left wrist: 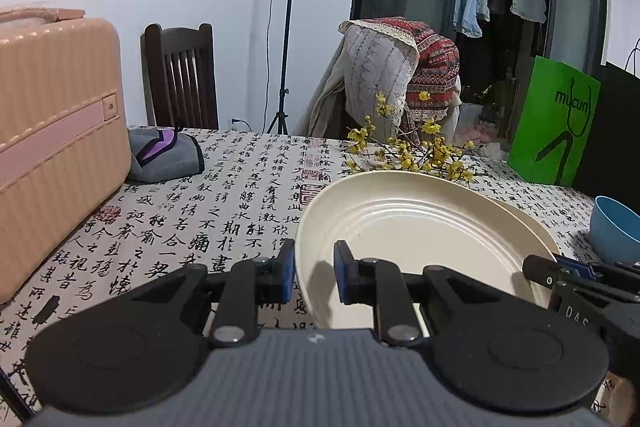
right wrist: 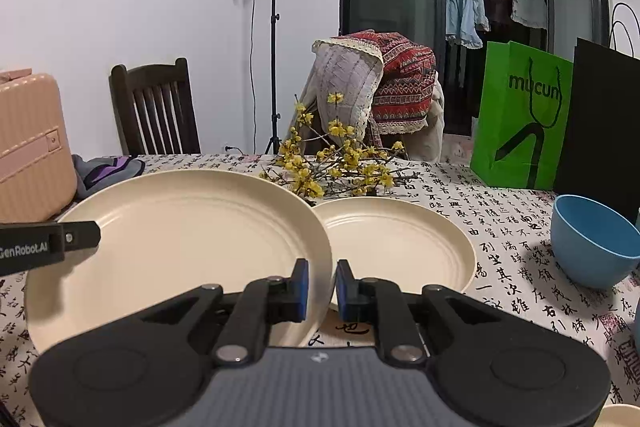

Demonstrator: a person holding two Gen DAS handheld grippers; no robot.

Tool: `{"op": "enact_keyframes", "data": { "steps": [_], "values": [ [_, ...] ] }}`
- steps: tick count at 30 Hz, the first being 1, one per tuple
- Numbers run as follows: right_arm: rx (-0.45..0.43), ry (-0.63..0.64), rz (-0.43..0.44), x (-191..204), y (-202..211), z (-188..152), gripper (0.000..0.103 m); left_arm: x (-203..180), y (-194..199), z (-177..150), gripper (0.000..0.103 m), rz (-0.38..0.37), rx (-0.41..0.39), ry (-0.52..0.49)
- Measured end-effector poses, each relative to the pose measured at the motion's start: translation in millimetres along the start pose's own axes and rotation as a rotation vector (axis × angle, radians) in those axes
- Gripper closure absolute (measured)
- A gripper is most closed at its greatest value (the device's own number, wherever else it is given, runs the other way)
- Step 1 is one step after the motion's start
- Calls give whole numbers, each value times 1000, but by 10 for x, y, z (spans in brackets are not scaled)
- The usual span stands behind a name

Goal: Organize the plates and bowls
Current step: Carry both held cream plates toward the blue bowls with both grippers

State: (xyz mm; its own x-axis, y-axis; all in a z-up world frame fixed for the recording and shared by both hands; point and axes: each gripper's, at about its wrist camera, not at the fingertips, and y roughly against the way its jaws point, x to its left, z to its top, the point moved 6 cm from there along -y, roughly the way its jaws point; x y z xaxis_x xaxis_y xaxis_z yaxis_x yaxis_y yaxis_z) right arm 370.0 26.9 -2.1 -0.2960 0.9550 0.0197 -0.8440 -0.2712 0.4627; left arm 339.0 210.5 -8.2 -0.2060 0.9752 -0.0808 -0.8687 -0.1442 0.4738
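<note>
A large cream plate (left wrist: 420, 227) is lifted off the table and tilted, with a gripper on each side. My left gripper (left wrist: 315, 275) is shut on its left rim, which runs between the blue pads. My right gripper (right wrist: 322, 287) is shut on the right rim of the same plate (right wrist: 180, 235). Each gripper also shows in the other view: the right gripper (left wrist: 552, 269) at the plate's far edge, the left gripper (right wrist: 76, 237) at the left. A smaller cream plate (right wrist: 400, 243) lies flat on the table just right of the held one. A blue bowl (right wrist: 592, 239) stands upright further right.
The table wears a calligraphy cloth (left wrist: 208, 211). A pink suitcase (left wrist: 56, 147) fills the left side, with a grey and purple cloth (left wrist: 168, 155) beside it. Yellow flower branches (right wrist: 336, 167) lie behind the plates. Green (right wrist: 520, 119) and black (right wrist: 604, 131) bags stand back right.
</note>
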Motion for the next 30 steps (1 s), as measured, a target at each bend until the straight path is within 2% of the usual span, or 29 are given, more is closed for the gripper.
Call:
{"op": "enact_keyframes", "data": {
  "steps": [30],
  "values": [
    [-44,-42,28,-159,514,-75,89,-185,491,-73,84,19,-10,-15]
  ]
}}
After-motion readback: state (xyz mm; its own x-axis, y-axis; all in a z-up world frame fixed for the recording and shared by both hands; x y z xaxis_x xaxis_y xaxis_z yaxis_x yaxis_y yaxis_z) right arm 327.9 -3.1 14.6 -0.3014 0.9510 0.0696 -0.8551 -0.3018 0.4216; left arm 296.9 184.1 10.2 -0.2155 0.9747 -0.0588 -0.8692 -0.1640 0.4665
